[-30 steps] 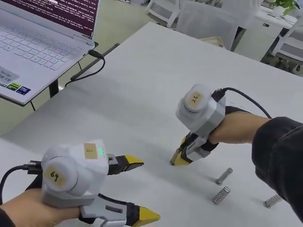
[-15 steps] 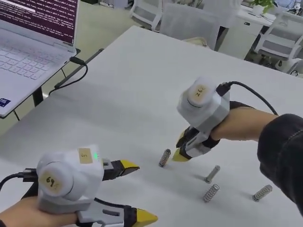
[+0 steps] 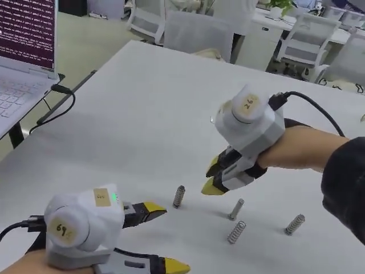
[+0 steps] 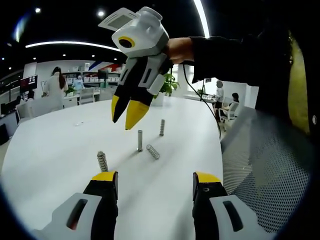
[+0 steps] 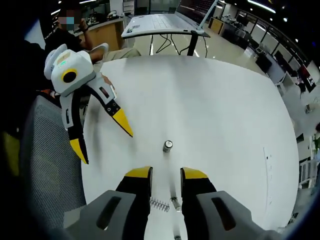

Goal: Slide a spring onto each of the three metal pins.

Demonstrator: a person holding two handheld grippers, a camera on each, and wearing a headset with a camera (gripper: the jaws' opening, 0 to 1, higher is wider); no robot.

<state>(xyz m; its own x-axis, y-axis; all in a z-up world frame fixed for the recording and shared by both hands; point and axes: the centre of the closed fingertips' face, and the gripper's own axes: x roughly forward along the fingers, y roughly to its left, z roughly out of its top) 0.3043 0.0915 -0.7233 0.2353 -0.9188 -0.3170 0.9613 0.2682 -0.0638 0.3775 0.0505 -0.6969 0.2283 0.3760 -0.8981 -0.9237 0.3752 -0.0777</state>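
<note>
Well, one sprung pin (image 3: 179, 196) stands upright.
My left gripper (image 4: 156, 176), jaws wide, sees a bare pin (image 4: 140, 140) and loose spring (image 4: 153, 151) beyond it; my right gripper (image 5: 166, 172), jaws narrowly parted, empty, looks down on its top.

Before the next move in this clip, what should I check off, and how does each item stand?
1. Right gripper empty, jaws apart: ok.
2. Left gripper open, nothing between its jaws: ok.
3. Standing spring upright on the table, free of both grippers: ok. Whether it is fully seated on a pin: cannot tell.
4. Bare pin upright, ready for a spring: ok.
5. Loose spring beside that pin and farther spring, both free to pick: ok.
6. Third pin located: cannot tell.
</note>
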